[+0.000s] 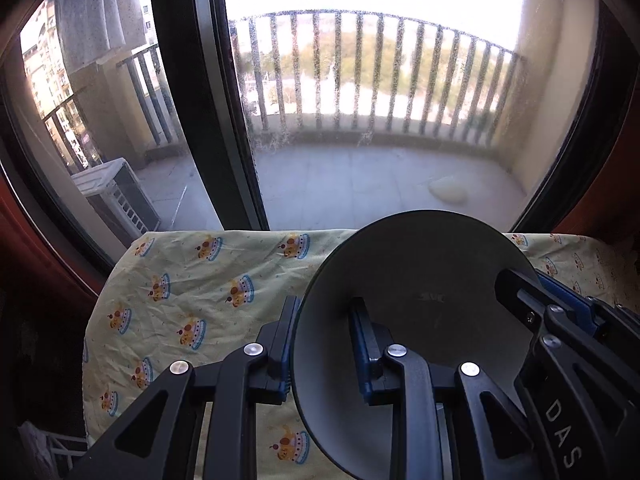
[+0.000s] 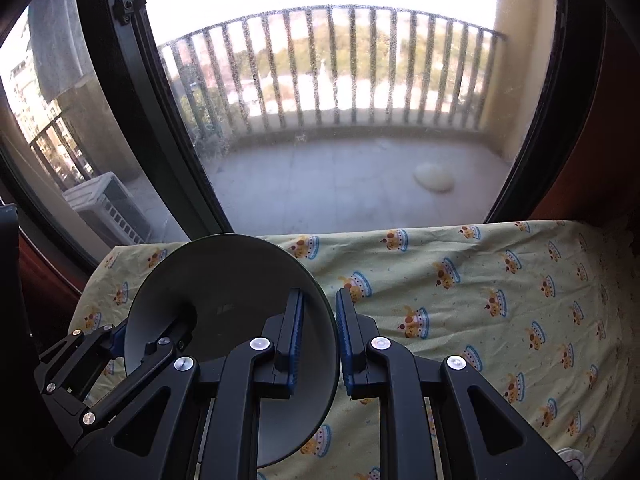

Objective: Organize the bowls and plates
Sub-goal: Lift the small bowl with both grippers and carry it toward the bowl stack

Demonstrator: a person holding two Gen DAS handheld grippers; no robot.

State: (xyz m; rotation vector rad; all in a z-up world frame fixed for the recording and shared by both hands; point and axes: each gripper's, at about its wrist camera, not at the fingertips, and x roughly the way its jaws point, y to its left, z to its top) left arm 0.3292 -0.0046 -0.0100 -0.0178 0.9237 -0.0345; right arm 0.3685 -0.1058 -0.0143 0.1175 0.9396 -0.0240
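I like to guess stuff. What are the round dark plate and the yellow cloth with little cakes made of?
The round dark plate looks like glazed ceramic or maybe glass: smooth, thin-rimmed, with a dull sheen. The yellow cloth with little cakes looks like thin woven cotton, matte, with soft creases.

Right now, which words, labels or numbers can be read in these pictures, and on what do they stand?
"DAS": white letters on the black right hand-held gripper, cut off by the picture's edge.
Faint embossed mark at the centre of the round dark grey plate: too blurred to read.
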